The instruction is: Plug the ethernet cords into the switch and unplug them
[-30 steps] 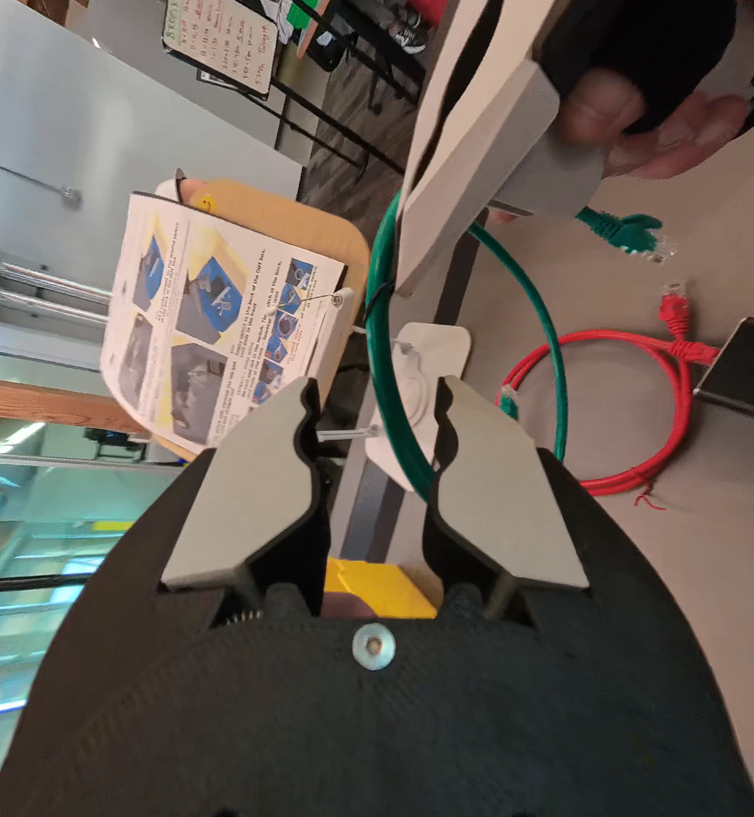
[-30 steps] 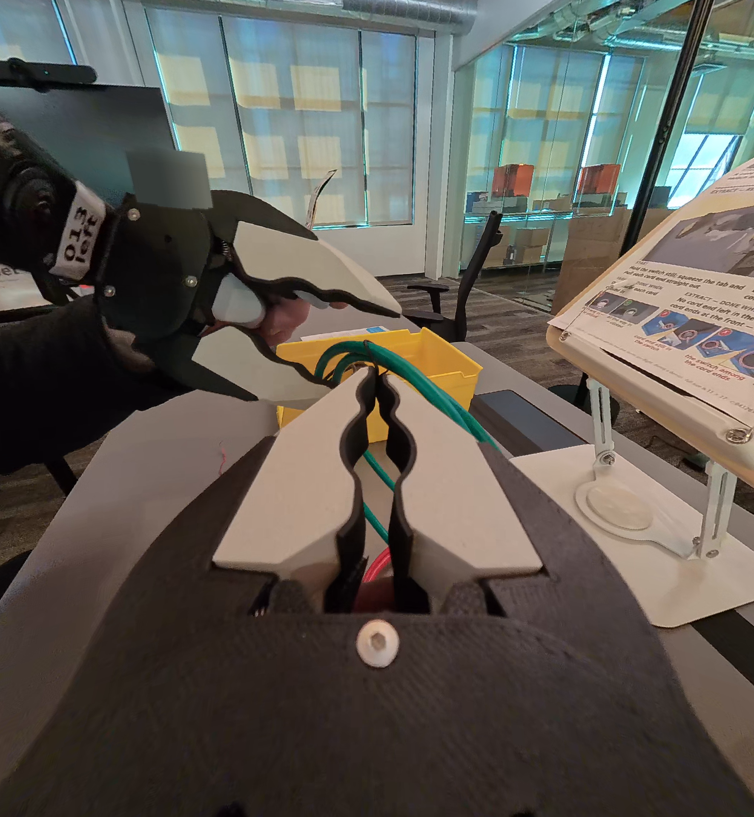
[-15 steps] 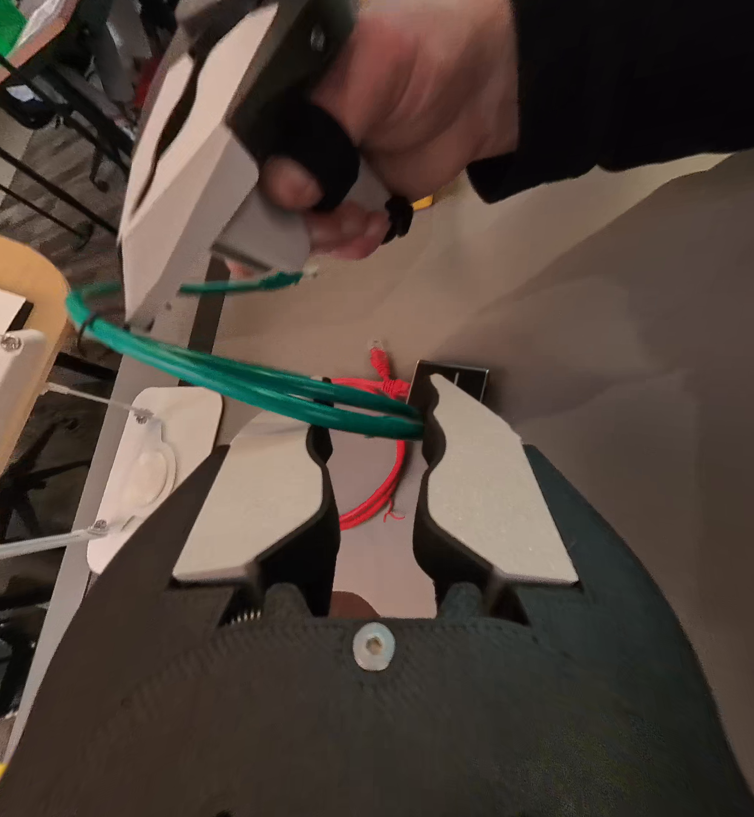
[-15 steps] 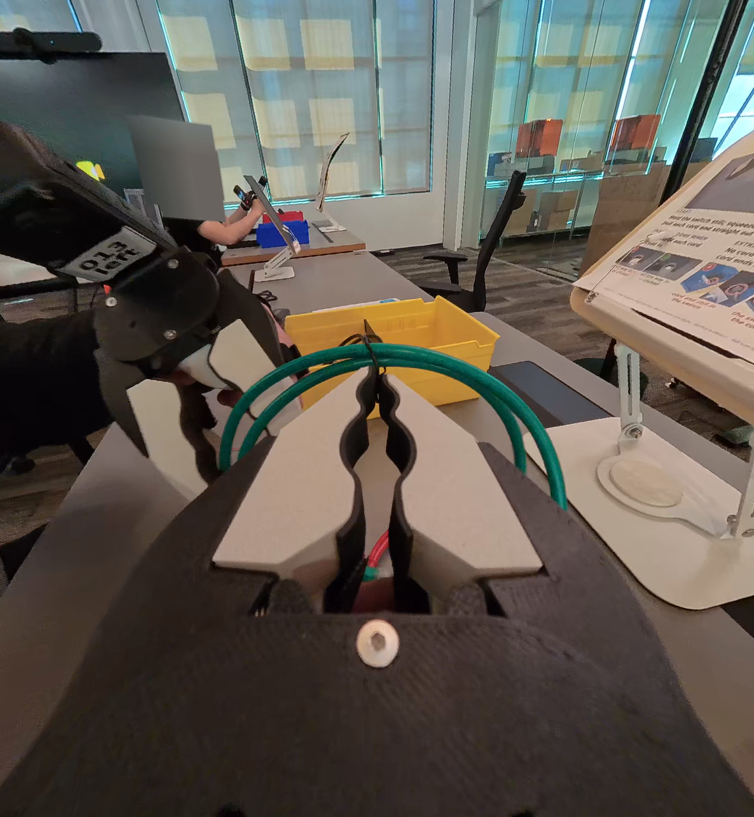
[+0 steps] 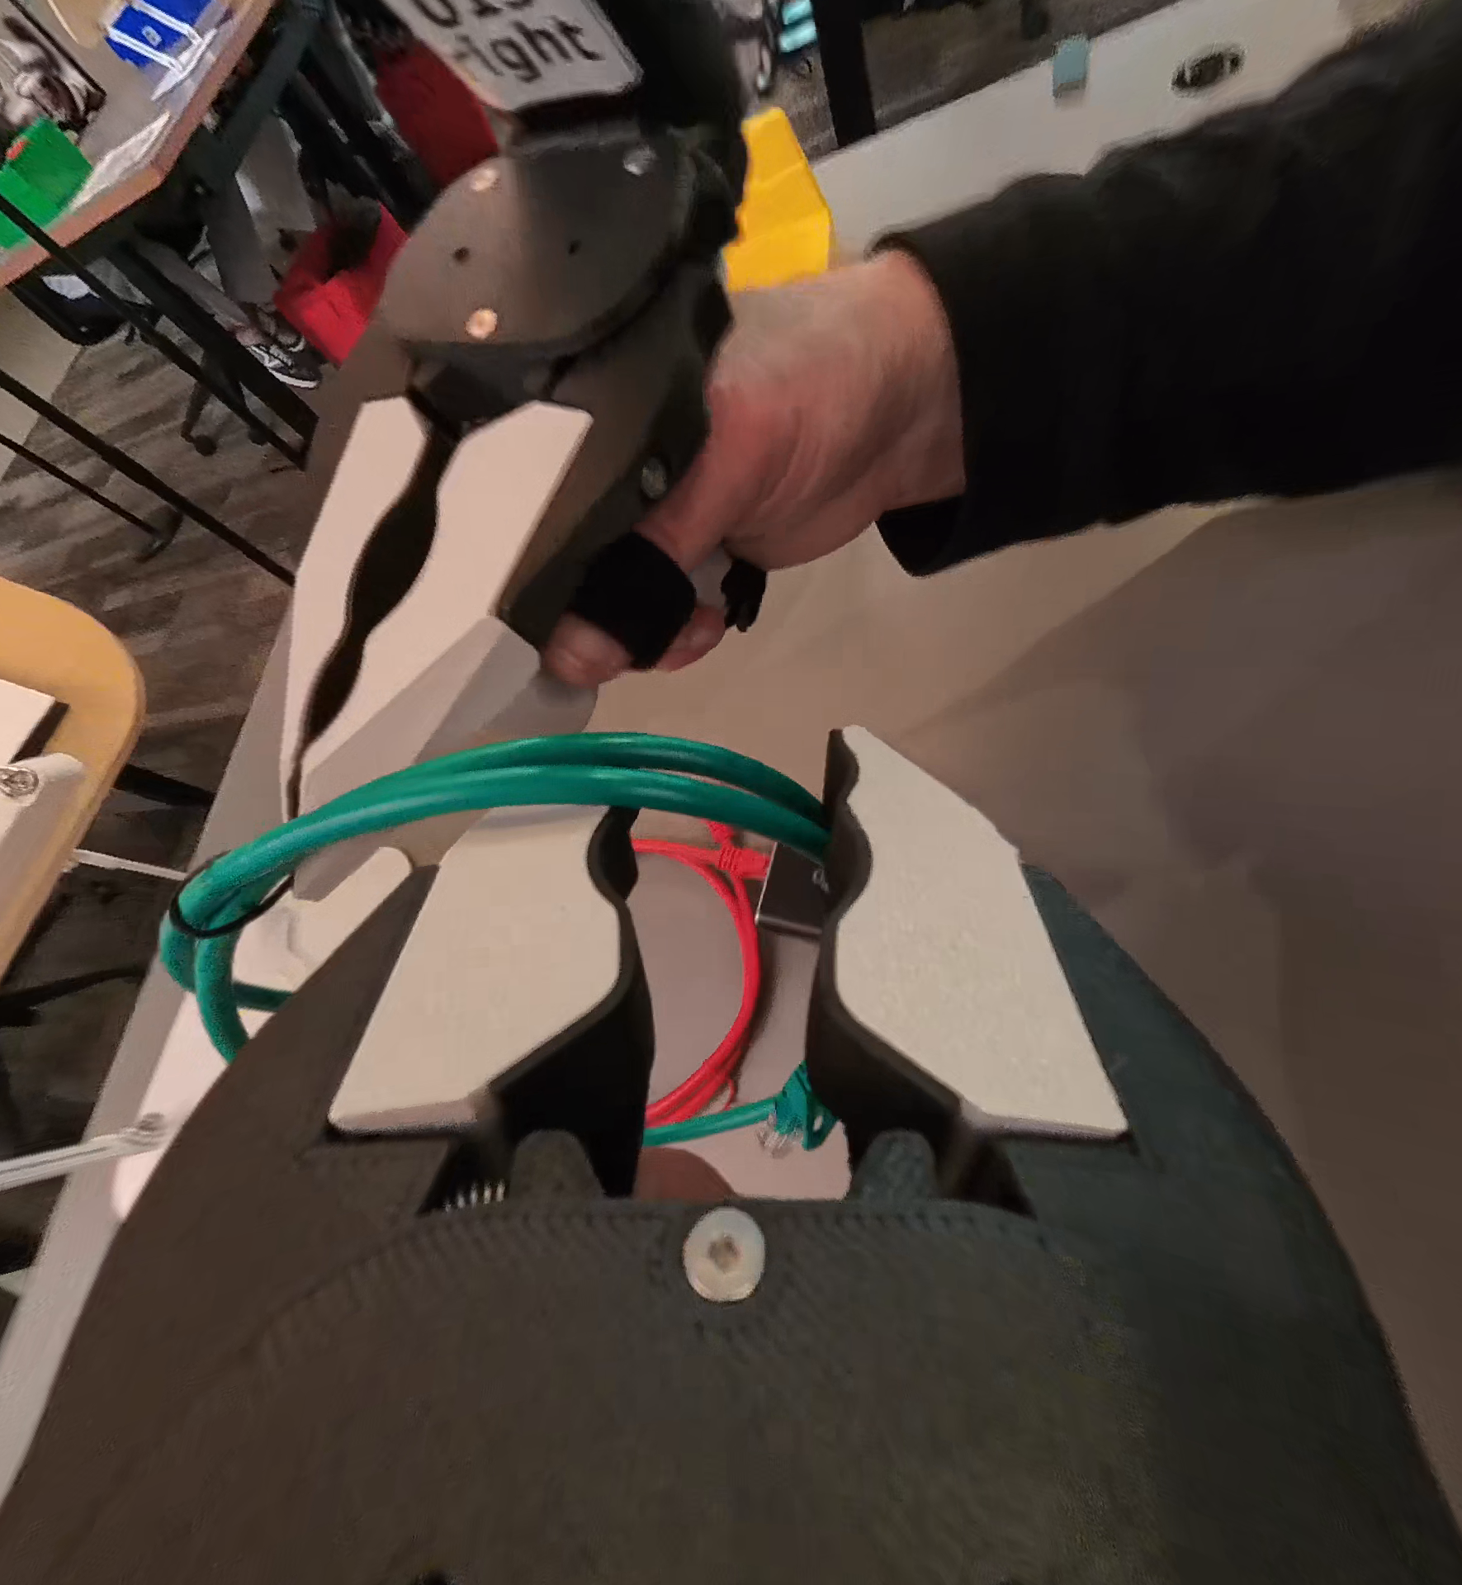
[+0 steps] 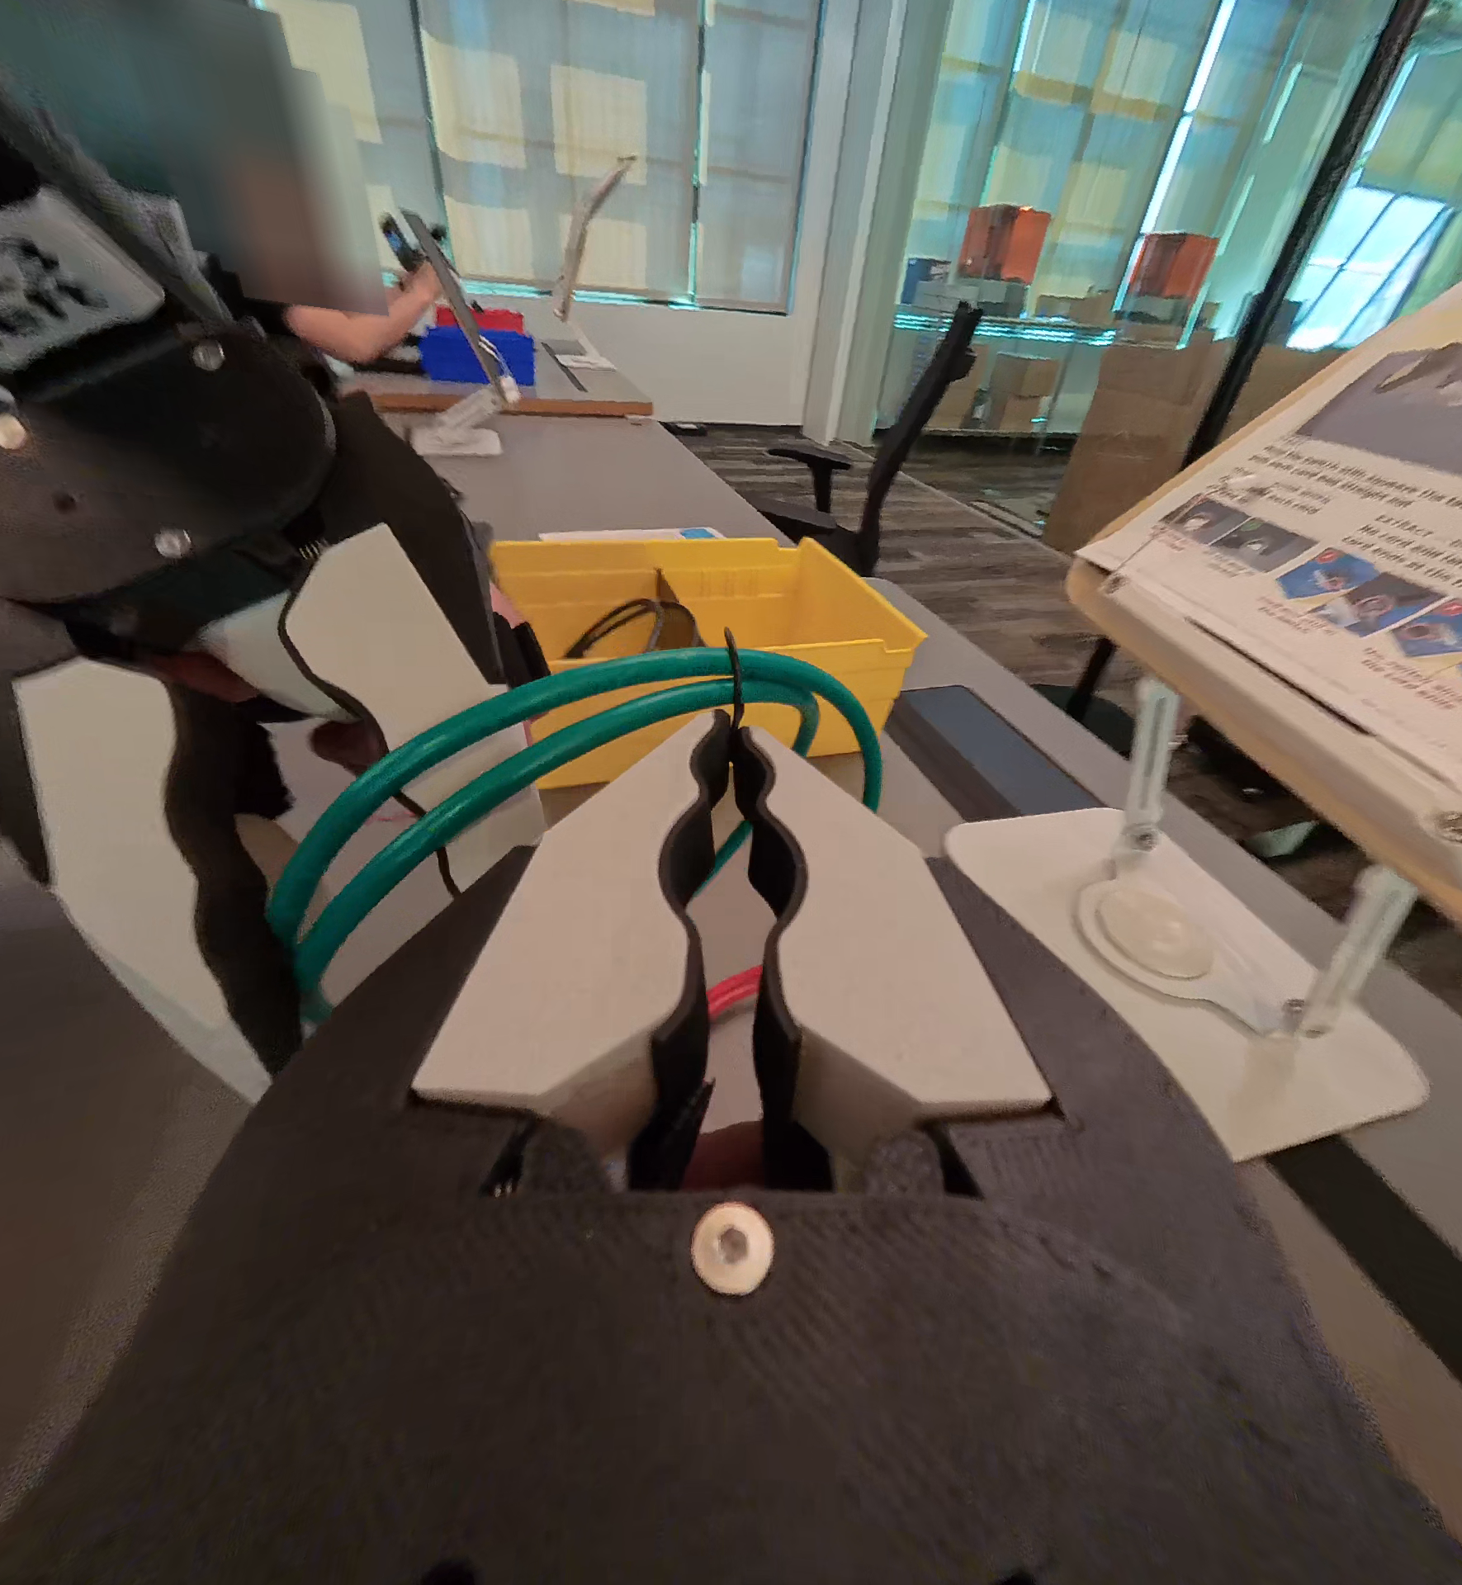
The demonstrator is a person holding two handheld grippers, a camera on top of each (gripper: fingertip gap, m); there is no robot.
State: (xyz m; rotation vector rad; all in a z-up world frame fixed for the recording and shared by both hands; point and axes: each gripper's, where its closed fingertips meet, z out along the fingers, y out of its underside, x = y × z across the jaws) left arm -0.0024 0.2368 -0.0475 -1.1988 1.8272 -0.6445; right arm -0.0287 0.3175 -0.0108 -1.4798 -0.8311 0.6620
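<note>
Right tool (image 6: pixel 731 744): clenched on green ethernet cord (image 6: pixel 487 755) at its tie, coil lifted off table, likely for handover.
Left tool (image 5: pixel 723 815): released, coil against one finger.
Switch (image 5: pixel 787 892), red cord (image 5: pixel 744 969): on grey table (image 5: pixel 1225 772).
Room: office; yellow bin (image 6: pixel 796 600), instruction stand (image 6: pixel 1310 600).

You have two hand-held grippers, left (image 5: pixel 719 866) and right (image 6: pixel 731 742), and two cords: one green (image 5: pixel 538 772) and one red (image 5: pixel 736 969), each coiled. On the surface (image 5: pixel 1225 772) you have one switch (image 5: pixel 787 892), one yellow bin (image 6: pixel 796 592) and one stand (image 6: pixel 1225 986) with one instruction sheet (image 6: pixel 1353 549). One black chair (image 6: pixel 881 480) sits behind.
</note>
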